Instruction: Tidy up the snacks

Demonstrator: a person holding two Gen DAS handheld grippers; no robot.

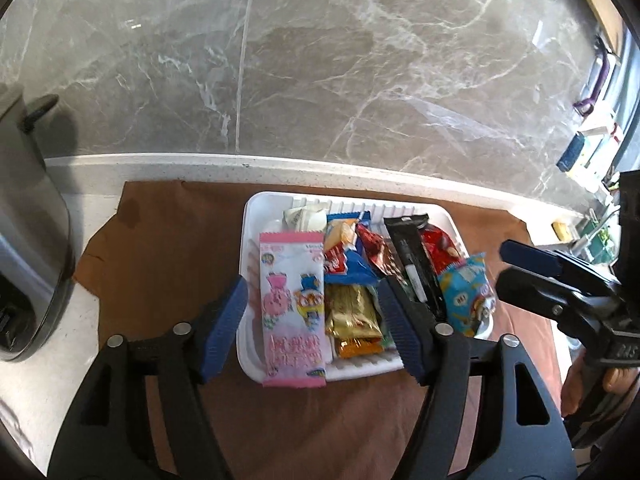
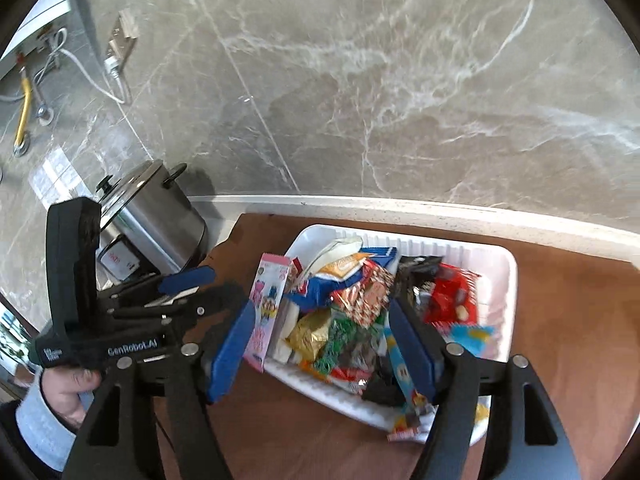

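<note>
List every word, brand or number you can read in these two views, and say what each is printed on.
"GenRobot.AI": on the left tongs' handle, right wrist view.
"GAS": partial, on the right tongs' handle, left wrist view.
Pink packet: print too blurred.
Other snacks in the white tray: too small or blurred.

A pale countertop (image 1: 60,360) carries a brown mat (image 1: 168,248) and steel pot (image 2: 160,216).

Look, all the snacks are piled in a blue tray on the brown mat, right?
Not quite: the tray is white, not blue. The left wrist view shows its white ribbed rim around the snacks. It does sit on the brown mat.
</note>
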